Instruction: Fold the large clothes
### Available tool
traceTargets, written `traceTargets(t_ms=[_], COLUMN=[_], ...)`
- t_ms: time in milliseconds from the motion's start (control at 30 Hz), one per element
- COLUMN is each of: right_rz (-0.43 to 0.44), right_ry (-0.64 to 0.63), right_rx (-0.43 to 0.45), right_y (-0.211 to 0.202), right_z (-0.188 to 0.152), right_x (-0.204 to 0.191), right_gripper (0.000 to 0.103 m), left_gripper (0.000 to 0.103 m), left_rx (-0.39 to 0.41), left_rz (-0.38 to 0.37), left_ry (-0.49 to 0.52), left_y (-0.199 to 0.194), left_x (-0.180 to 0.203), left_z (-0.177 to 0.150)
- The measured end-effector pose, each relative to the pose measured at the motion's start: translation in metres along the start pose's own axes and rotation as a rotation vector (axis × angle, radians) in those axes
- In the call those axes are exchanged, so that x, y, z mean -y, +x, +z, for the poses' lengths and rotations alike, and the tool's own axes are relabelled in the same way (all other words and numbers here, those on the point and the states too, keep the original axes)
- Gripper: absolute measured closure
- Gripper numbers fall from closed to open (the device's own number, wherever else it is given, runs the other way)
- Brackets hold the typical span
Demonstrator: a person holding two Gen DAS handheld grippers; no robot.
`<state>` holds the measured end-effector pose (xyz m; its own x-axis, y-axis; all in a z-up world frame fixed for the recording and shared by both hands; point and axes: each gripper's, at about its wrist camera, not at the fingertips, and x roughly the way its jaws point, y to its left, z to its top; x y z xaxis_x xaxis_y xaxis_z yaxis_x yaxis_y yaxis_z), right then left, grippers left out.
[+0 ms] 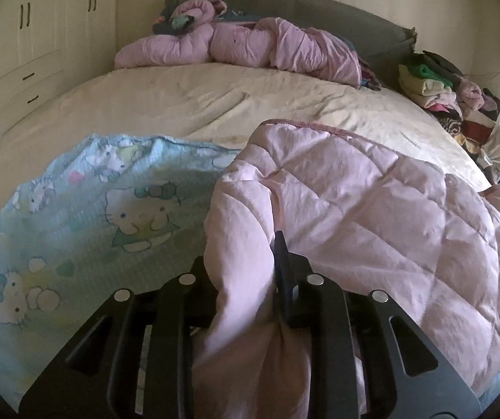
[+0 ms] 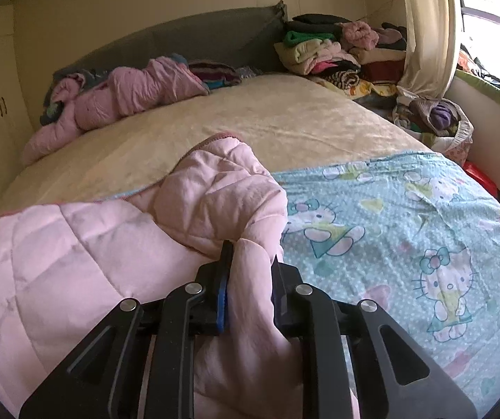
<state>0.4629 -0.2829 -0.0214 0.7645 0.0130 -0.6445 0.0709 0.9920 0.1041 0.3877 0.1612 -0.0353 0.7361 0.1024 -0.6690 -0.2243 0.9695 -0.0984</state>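
From the left wrist, the left gripper is clamped on a bunched fold of the pink quilted blanket, which lies doubled over its own printed blue side at the near end of the bed. From the right wrist, the right gripper pinches another gather of the same blanket, with blue lining spread to its right. The fold looks half made; bare mattress ahead leaves room, while piled clothes crowd the far corner.
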Motion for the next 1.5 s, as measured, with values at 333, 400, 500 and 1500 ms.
traceTargets(t_ms=[333, 400, 500, 1500], right_rz=[0.003, -0.005, -0.009, 0.172], right_ry=[0.035, 0.028, 0.047, -0.124], right_rx=[-0.116, -0.126, -0.126, -0.253], right_y=[0.027, 0.028, 0.028, -0.056], right_z=[-0.009, -0.01, -0.014, -0.072], right_x=[0.005, 0.004, 0.006, -0.095], right_gripper=[0.075, 0.073, 0.068, 0.004], left_gripper=[0.08, 0.08, 0.076, 0.022], left_rx=[-0.026, -0.026, -0.035, -0.097], left_rz=[-0.014, -0.019, -0.022, -0.002], left_ry=[-0.026, -0.028, -0.042, 0.08], left_y=[0.013, 0.014, 0.013, -0.042], left_x=[-0.004, -0.005, -0.007, 0.09], left_z=[-0.009, -0.01, -0.011, -0.069])
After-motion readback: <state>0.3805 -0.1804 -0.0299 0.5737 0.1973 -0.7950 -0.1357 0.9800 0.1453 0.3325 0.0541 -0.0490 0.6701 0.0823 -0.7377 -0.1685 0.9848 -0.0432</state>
